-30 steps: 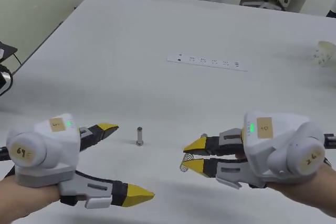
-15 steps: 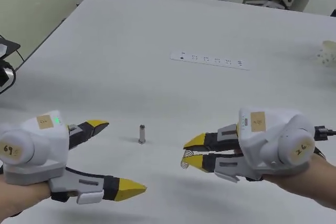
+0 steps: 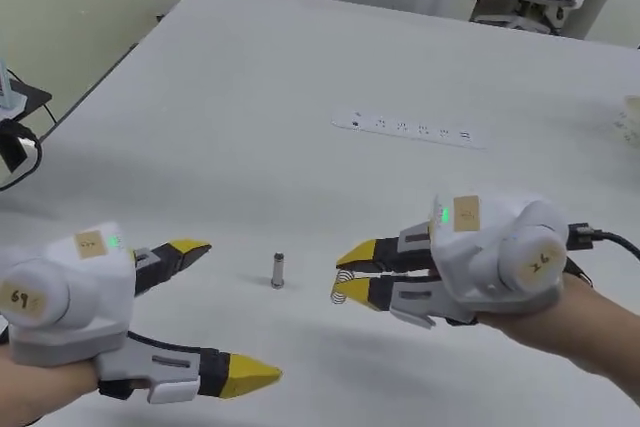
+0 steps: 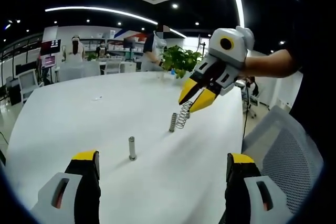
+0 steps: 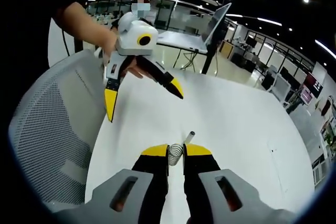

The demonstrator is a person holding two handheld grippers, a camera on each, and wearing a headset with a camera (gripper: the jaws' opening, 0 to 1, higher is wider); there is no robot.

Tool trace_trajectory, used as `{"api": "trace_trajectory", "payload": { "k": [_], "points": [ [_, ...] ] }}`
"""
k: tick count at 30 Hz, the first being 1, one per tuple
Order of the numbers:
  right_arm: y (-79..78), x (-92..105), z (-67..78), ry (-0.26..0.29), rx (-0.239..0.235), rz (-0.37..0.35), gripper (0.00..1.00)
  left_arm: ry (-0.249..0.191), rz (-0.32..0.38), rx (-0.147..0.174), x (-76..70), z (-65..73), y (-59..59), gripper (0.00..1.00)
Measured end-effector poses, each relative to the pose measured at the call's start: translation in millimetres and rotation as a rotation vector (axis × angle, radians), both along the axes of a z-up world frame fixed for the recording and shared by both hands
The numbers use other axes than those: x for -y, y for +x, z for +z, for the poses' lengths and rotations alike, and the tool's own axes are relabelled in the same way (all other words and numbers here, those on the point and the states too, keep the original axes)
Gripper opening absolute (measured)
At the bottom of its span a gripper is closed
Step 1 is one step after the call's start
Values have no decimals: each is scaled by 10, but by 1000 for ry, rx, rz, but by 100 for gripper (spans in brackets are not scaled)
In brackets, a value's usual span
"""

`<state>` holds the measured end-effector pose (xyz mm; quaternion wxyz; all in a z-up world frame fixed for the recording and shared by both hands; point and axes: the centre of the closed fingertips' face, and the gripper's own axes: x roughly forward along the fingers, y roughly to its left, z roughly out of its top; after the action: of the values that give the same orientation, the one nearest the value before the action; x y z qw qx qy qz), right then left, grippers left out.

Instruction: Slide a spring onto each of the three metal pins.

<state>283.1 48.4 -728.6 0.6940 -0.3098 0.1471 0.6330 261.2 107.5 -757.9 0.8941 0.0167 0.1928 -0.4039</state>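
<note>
1. My right tool [image 3: 345, 272] is clenched on a spring [image 3: 343, 285]. In the right gripper view the coil [image 5: 176, 153] sits between the two yellow tips of this tool [image 5: 176, 150], with its upper end showing just above them.

2. In the left gripper view the spring [image 4: 182, 115] hangs at a slant from the tips of the right tool [image 4: 191, 100], its lower end close to the table [image 4: 63, 114]. I cannot tell whether that end touches the surface.

3. My left tool [image 3: 228, 312] is released. Its jaws stand wide apart with nothing between them, low over the near edge of the table [image 3: 250, 97]. In its own view the two yellow tips of this tool [image 4: 163, 157] frame the work area.

4. One metal pin [image 3: 278, 270] stands upright on the table between the two tools, apart from both. The left gripper view shows it [image 4: 132, 148] just ahead of the left tool's tips.

5. A second pin [image 4: 172, 122] stands upright just beside the lower end of the spring. The spring is not on it.

6. The right gripper view shows a pin top just past the held spring; which of the two pins it is I cannot say for certain. The left tool [image 5: 144, 102] appears beyond it, jaws spread.

7. A white power strip [image 3: 410, 130] lies farther back on the table, well apart from the pins.

8. A mesh office chair [image 5: 52, 129] stands beside the table.
</note>
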Motion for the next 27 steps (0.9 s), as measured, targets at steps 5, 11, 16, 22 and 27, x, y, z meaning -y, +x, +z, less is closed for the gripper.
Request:
{"api": "trace_trajectory", "payload": {
  "k": [5,11,16,22,27],
  "points": [
    [68,-119,10,3,2,10,7,-1,6,-7,-38,-28,-4,98],
    [157,-256,-2,6,2,16,7,-5,16,-7,-68,-39,13,98],
    [261,-341,-9,12,-4,6,7,-5,19,-13,-79,-81,6,98],
    [360,-429,-29,32,-25,-22,7,10,21,-33,-132,-186,-11,98],
    [410,-515,-51,43,-44,-39,7,14,23,-38,-158,-209,9,98]
  ]
}}
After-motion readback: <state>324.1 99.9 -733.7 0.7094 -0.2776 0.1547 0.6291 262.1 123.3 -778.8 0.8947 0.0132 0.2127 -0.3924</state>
